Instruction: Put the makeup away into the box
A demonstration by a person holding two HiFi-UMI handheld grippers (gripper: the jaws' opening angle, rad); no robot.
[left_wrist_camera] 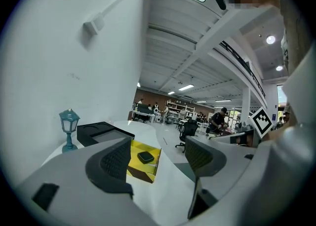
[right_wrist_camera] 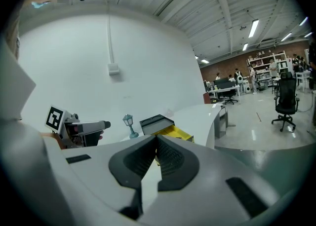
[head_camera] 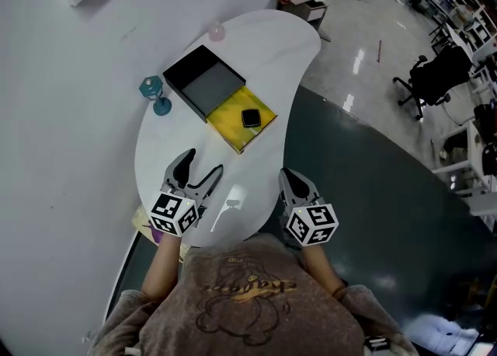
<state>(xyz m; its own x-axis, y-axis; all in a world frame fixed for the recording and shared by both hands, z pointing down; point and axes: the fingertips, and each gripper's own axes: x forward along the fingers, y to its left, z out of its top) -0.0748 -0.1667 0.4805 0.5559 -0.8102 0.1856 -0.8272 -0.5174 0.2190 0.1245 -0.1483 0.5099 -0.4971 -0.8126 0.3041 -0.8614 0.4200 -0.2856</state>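
— Where do we stand?
— Our left claw (head_camera: pixel 200 166) gapes empty and our right claw (head_camera: pixel 293 179) is pressed together, both at the near end of the desk (head_camera: pixel 256 43). The black compact (head_camera: pixel 251 118) lies on the yellow tray (head_camera: pixel 227 116) touching the black box (head_camera: pixel 208 86).
— We judge the reach comes next.

No word, number or brand can be read. The white cubes (head_camera: pixel 172 214) behind the left claw (head_camera: pixel 203 162) and right claw (head_camera: pixel 289 176) bear only black square patterns.
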